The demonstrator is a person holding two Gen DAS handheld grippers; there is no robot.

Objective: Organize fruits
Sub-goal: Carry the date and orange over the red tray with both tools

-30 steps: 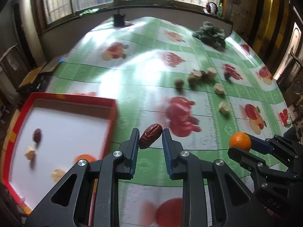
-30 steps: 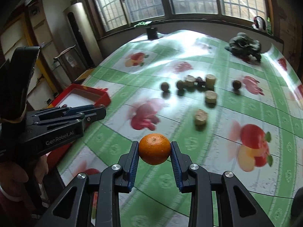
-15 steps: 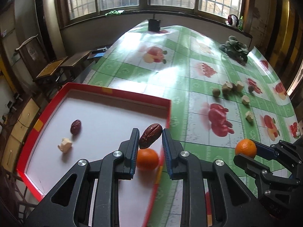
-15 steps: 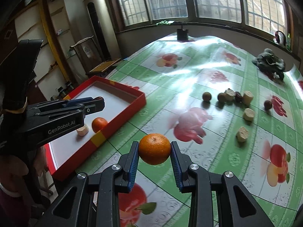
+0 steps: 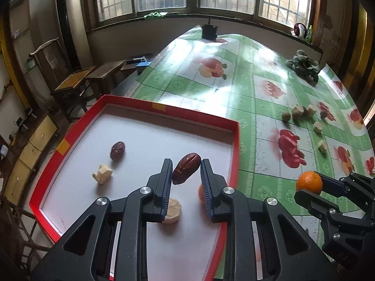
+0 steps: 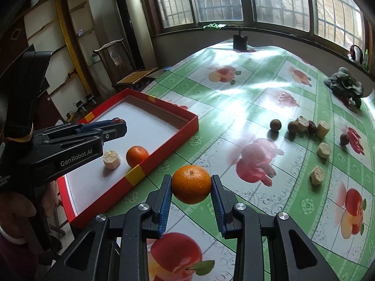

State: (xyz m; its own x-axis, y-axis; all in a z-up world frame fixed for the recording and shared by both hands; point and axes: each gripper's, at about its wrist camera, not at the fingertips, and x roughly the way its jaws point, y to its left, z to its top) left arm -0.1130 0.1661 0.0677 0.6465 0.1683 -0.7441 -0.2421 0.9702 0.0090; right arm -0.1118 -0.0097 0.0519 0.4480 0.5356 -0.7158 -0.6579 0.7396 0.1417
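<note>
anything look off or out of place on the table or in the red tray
Nothing looks spilled or damaged. The red tray sits skewed to the tablecloth's grid, its near corner past the table edge. Loose fruit pieces lie scattered on the cloth. A dark leafy vegetable sits apart near the far edge, the odd one out.

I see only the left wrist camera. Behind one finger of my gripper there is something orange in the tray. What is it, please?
Observer: The right wrist view shows it whole: a second orange, resting on the floor of the red tray beside a pale chunk.
Operator: Does the right gripper grip its fruit on both sides?
Observer: Yes. The right gripper has both pads pressed against the sides of the held orange.
Operator: Is that fruit over the tray?
Observer: No. It hangs above the tablecloth, outside the tray's near corner.
</note>
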